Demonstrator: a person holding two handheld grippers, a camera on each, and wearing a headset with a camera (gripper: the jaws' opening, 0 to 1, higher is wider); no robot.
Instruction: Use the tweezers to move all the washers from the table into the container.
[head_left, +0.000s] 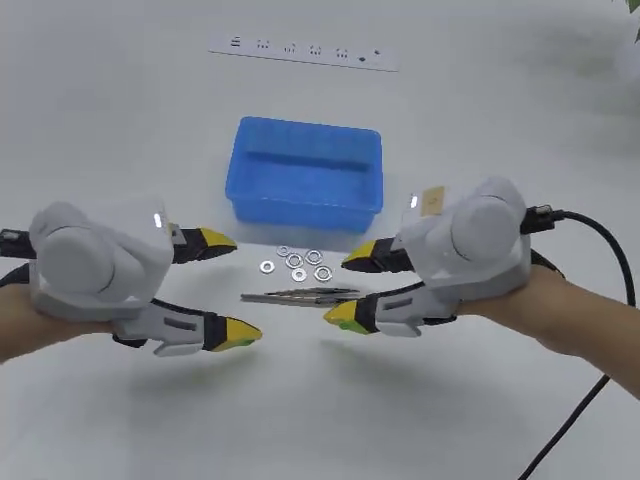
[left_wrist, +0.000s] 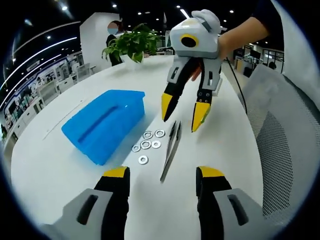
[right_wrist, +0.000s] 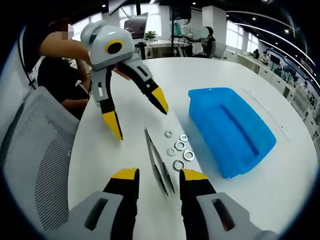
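Left gripper (head_left: 248, 288) and right gripper (head_left: 337, 290) both spread, empty. Tweezers (head_left: 300, 296) flat on table (head_left: 320, 420) between them, long axis left-right, one end at right gripper's tips, so right's nearer. Washers (head_left: 297, 263) just beyond, short of container (head_left: 300, 212)

From here I see a smooth white bench (head_left: 450, 420) with a soft sheen. The washers (head_left: 296, 263) and tweezers (head_left: 300, 296) look like bright bare metal. The container (head_left: 305, 175) is glossy blue plastic. The left tongs (head_left: 247, 288) and right tongs (head_left: 335, 290) have matt grey plastic shells.
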